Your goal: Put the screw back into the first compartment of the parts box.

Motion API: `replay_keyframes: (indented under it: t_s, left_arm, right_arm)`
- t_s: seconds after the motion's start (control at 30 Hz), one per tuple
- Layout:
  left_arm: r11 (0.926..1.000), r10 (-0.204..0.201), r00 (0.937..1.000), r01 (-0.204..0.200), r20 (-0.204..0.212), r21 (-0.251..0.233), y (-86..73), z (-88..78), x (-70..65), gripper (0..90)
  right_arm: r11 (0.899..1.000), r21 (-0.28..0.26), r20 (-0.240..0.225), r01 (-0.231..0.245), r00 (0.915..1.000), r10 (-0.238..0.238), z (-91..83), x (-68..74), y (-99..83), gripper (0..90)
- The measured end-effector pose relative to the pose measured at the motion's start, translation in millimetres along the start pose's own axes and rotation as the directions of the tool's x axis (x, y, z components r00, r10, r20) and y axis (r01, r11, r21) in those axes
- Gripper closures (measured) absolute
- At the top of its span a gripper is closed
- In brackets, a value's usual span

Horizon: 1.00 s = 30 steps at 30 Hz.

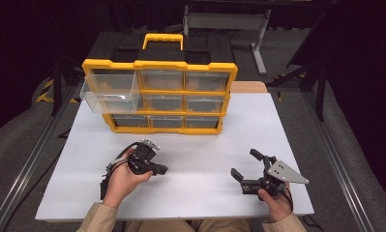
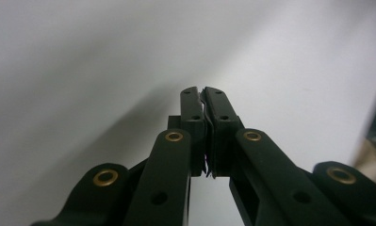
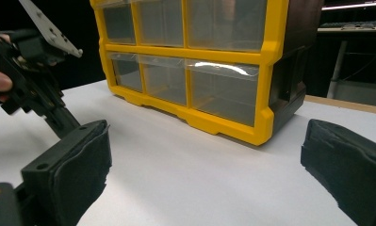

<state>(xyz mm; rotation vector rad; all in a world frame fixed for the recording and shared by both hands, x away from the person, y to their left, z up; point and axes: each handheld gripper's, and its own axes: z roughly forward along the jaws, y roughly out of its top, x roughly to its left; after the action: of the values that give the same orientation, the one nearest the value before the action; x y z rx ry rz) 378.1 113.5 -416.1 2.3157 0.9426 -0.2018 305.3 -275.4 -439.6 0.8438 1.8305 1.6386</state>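
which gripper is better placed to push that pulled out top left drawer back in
Probably the left. The left gripper, jaws shut, sits on the same side as the open drawer of the yellow organizer. The right gripper, jaws open, would have to cross the table.

A yellow-framed organiser (image 1: 160, 96) with a black body stands toward the far side of the white table (image 1: 190, 159), in the upper middle of the high view. Its front carries three rows of three clear drawers. The top-left drawer (image 1: 108, 94) is pulled out, jutting past the frame's left edge; the other drawers sit flush. A yellow carry handle (image 1: 162, 40) rises from its top. Beyond the table, at the top of the frame, stands a grey metal stand (image 1: 227, 24) on grey floor. Dark rails (image 1: 31, 159) run along the table's left and right sides.
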Motion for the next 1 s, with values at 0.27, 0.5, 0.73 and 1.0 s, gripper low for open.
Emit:
replay_keyframes:
  t_s: [0.27, 0.5, 0.73, 1.0]
  left_arm:
    - [0.9957, 0.07, 0.9973, -0.071, 0.024, 0.059, 26.2, -37.6, -19.6, 88.0]
    - [0.9913, 0.104, 0.9945, -0.104, 0.008, 0.08, 46.7, -69.5, -35.2, 88.0]
    - [0.9851, 0.136, 0.9907, -0.136, 0.006, 0.106, 65.9, -94.8, -54.3, 88.0]
    - [0.9781, 0.168, 0.9857, -0.166, -0.01, 0.126, 88.4, -129.7, -70.5, 88.0]
  right_arm:
    - [1.0, 0.002, -0.001, 0.001, 1.0, -0.001, -0.2, -0.2, 0.0, 2.7]
    - [1.0, -0.001, -0.002, 0.0, 1.0, 0.0, 0.2, 0.3, 0.2, 2.7]
    - [1.0, 0.0, -0.003, 0.003, 1.0, -0.003, -0.1, 0.4, 0.4, 2.7]
    - [1.0, 0.001, -0.004, 0.007, 1.0, -0.007, -0.1, 0.5, 0.7, 2.7]
